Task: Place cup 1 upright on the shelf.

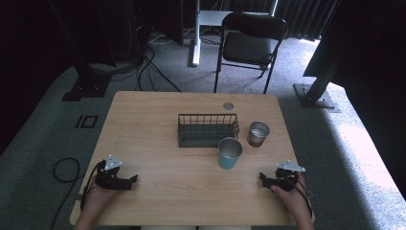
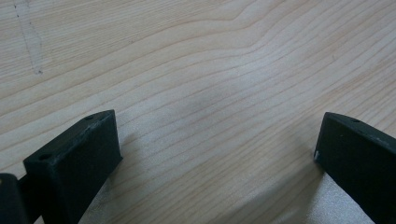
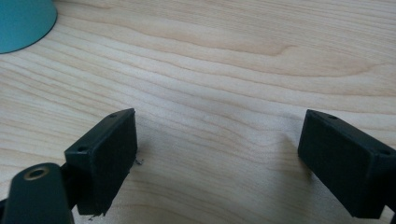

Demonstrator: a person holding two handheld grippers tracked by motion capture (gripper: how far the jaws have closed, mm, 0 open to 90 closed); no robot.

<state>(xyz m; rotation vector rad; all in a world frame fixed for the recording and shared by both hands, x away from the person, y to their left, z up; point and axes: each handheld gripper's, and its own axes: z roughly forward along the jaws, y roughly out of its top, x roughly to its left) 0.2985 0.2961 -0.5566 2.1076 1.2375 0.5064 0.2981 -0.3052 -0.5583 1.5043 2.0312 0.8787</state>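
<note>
Pale wood-grain table [image 1: 158, 120]; teal cup [image 1: 230, 154]; silvery metal cup [image 1: 258, 133]; dark green wire basket [image 1: 208, 130]; black grippers [image 1: 131, 180].

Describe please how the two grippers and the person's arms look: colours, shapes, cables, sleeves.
Both the left gripper and the right gripper are black, with two blocky, flat-faced jaws that have small holes on top. Each carries a grey three-cornered plate and trails a black cable. The forearms are bare; no sleeves are visible.

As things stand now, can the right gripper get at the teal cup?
Probably yes. The right gripper rests open on the table, and bare wood lies between it and the teal cup; nothing stands in between.
</note>
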